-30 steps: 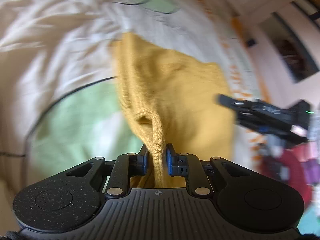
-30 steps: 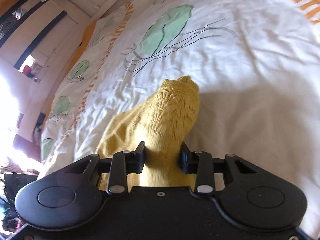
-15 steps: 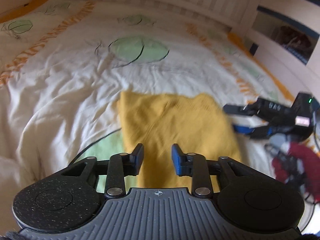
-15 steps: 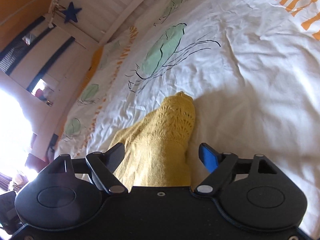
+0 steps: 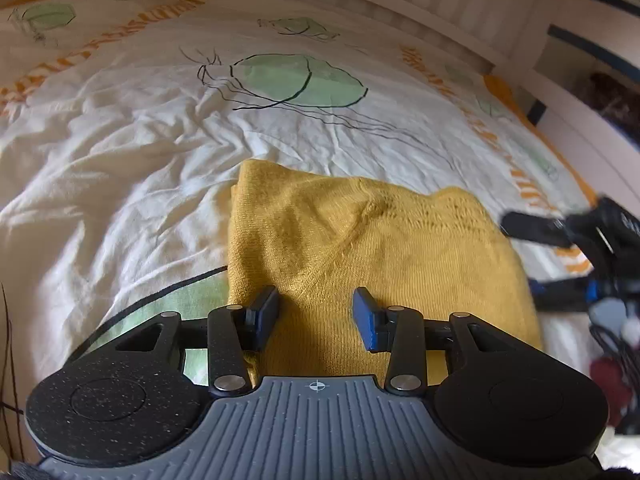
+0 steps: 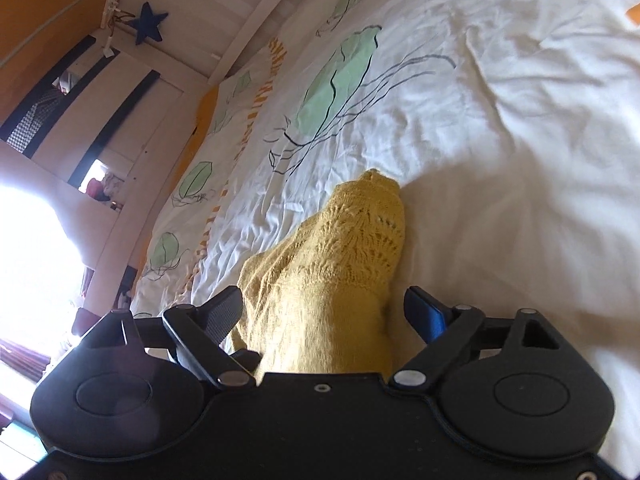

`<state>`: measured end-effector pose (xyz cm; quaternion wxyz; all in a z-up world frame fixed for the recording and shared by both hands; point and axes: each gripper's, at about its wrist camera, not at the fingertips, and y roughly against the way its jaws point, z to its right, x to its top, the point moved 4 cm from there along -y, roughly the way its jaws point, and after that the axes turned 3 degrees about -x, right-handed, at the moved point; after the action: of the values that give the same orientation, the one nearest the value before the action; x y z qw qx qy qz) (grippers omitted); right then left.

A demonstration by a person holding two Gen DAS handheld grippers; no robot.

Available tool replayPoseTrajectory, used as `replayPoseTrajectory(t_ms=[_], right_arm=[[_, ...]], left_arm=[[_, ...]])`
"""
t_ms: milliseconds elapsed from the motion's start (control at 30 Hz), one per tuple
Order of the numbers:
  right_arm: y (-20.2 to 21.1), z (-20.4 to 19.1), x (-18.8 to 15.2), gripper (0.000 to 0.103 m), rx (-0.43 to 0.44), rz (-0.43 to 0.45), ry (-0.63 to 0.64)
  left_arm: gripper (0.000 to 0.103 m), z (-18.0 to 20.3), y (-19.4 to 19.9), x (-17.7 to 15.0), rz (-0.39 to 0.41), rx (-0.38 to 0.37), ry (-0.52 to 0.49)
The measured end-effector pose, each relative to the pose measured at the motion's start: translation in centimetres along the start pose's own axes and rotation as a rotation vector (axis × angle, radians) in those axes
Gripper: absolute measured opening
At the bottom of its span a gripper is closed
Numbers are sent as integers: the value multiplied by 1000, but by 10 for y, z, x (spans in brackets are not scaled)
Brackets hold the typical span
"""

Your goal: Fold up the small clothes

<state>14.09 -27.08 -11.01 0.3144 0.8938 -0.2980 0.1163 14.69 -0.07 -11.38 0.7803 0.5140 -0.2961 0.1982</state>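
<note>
1. Mustard-yellow knit is filling the middle of both views: one small sweater [image 5: 372, 248] is lying folded on the bed, its left edge making a straight, doubled fold line and its top edge running slightly wavy.
2. The knit is showing two textures: plain fine stitches over most of the body, and an openwork lace band [image 6: 360, 236] of fan-shaped holes near the end that is pointing away from the right wrist camera.
3. The sweater is resting on a crumpled white duvet cover [image 5: 120, 168] printed with green jellyfish shapes outlined in black and orange lettering.
4. The left gripper [image 5: 316, 314] is hovering over the near edge of the sweater, jaws parted to a middling gap and gripping nothing; the yellow fabric is showing between the blue pads [image 5: 365, 318].
5. The right gripper [image 6: 324, 312] is sitting with its jaws spread wide, one on either side of the sweater's narrow end, and neither finger is pinching the knit.
6. In the left wrist view the right gripper [image 5: 560, 256] is appearing blurred at the sweater's right edge.
7. Count so far: one sweater, two grippers, one blue star [image 6: 149, 27] hanging on the wall.
</note>
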Motion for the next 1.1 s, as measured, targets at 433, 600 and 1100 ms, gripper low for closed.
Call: replayPoseTrajectory(t_ms=[433,600,1100], right_arm=[[4,-35,36,51,-158,133,215],[26,-54,26,51,-294,203,330],[-6,-38,3,75,-509,68,418]], left_arm=[[40,2,2,-2,3,4,-8],[40,2,2,-2,6,7,-8],[64,9,-1,2,-6,-18,-41]])
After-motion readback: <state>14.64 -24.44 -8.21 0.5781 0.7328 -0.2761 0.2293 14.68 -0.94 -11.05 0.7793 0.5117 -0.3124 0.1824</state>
